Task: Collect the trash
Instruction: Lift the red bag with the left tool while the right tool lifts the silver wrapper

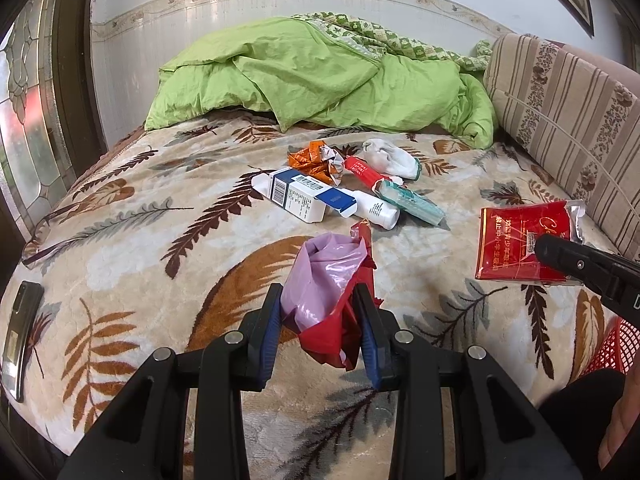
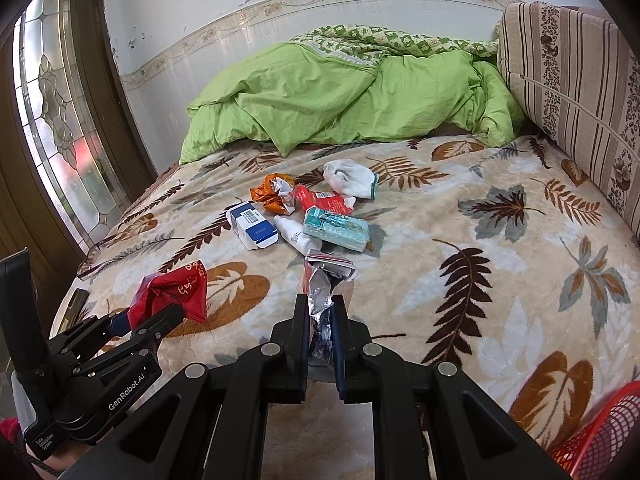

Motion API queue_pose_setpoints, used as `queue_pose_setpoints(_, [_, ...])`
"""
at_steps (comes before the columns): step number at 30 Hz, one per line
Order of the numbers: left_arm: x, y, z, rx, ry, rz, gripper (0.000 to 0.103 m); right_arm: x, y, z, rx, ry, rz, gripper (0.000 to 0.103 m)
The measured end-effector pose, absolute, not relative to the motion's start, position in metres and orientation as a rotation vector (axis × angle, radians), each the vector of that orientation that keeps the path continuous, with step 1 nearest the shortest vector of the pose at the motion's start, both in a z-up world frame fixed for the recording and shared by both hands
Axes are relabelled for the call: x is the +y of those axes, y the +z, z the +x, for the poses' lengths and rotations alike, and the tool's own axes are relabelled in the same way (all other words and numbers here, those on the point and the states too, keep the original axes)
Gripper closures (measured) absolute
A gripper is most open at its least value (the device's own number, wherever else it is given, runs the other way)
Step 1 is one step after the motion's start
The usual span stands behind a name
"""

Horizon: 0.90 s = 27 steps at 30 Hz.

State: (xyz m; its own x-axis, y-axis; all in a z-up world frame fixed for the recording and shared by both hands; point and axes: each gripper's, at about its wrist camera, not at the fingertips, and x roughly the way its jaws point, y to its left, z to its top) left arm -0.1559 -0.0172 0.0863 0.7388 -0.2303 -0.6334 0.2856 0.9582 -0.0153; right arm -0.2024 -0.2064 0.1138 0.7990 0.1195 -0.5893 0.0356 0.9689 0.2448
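My left gripper (image 1: 319, 294) is shut on a crumpled bundle of pink and red plastic wrappers (image 1: 326, 260), held just above the leaf-patterned blanket (image 1: 140, 240). The right wrist view shows that same gripper (image 2: 176, 314) at the lower left with the red wrapper (image 2: 180, 288) in it. My right gripper (image 2: 320, 302) is shut on a flat red and silver foil packet (image 2: 332, 268); from the left wrist view the packet (image 1: 520, 240) shows its red printed face. Mid-bed lies a pile: a blue-white box (image 2: 252, 228), a white bottle (image 2: 298, 236), a teal pack (image 2: 336, 228), an orange wrapper (image 2: 272, 196), a white cloth (image 2: 350, 178).
A red mesh basket (image 2: 600, 436) stands by the bed's near right corner. A green quilt (image 1: 320, 76) is heaped at the far end, with a striped cushion (image 1: 560, 108) along the right. A phone (image 1: 22, 332) and glasses (image 1: 40, 236) lie near the left edge.
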Motion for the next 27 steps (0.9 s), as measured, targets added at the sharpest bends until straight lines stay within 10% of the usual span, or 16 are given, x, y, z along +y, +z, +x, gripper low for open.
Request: queue_pose_setpoints(27, [-0.021,0.088,-0.16,0.685,-0.306,0.077,0.069,-0.222,0.115,-0.208,0.666,0.019,0.299,0.093])
